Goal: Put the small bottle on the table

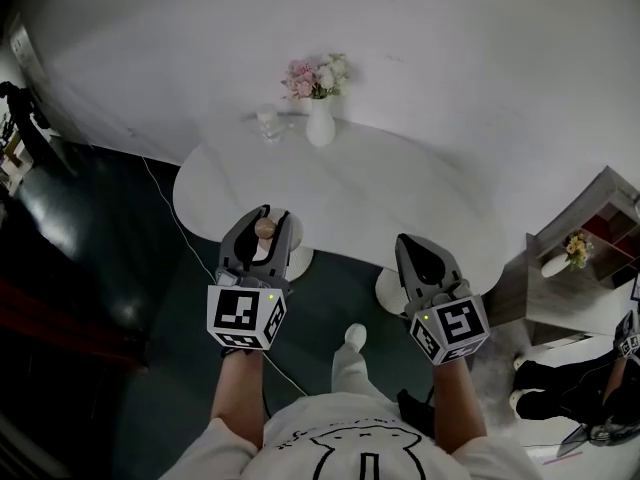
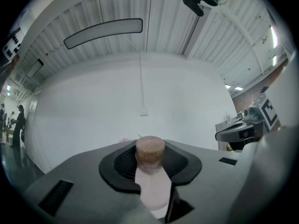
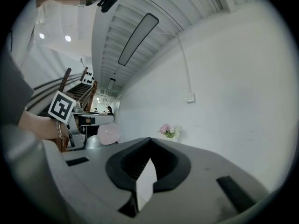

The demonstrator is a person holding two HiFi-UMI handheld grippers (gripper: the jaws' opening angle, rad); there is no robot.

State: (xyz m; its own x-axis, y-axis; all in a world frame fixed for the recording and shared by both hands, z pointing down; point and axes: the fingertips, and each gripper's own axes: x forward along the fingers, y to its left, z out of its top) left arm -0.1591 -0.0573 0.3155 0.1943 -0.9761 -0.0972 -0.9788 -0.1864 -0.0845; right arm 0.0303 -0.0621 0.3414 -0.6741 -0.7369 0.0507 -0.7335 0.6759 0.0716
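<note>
Nearest the camera, the person's white shirt [image 1: 350, 443] is cut off by the bottom edge of the head view, and both forearms reach forward from it. The left gripper [image 1: 270, 220] is clamped on the small bottle [image 2: 154, 183]. The left gripper view shows the dark pads pressing on either side of its pale pink body just under the cork stopper [image 2: 150, 149], and the bottle's lower end is lost behind the grey jaw bodies. From the head only the cork shows between the jaws; the rest is covered. The bottle is held in the air at the near rim of the white table [image 1: 400, 208], and how high above it cannot be told. The right gripper [image 1: 411, 248] hangs beside it, well apart, with its jaws together and nothing between them. Its own view shows only a pale sliver where the pads meet. A thin cable [image 1: 165, 203] trails over the dark floor to the left of the table. At the table's far side stands a white vase [image 1: 320, 123] of pink and white flowers [image 1: 316, 76], and just left of it a small clear vessel [image 1: 268, 125], too blurred to name. To the right a shelf unit [image 1: 600, 228] is cut by the frame edge.
</note>
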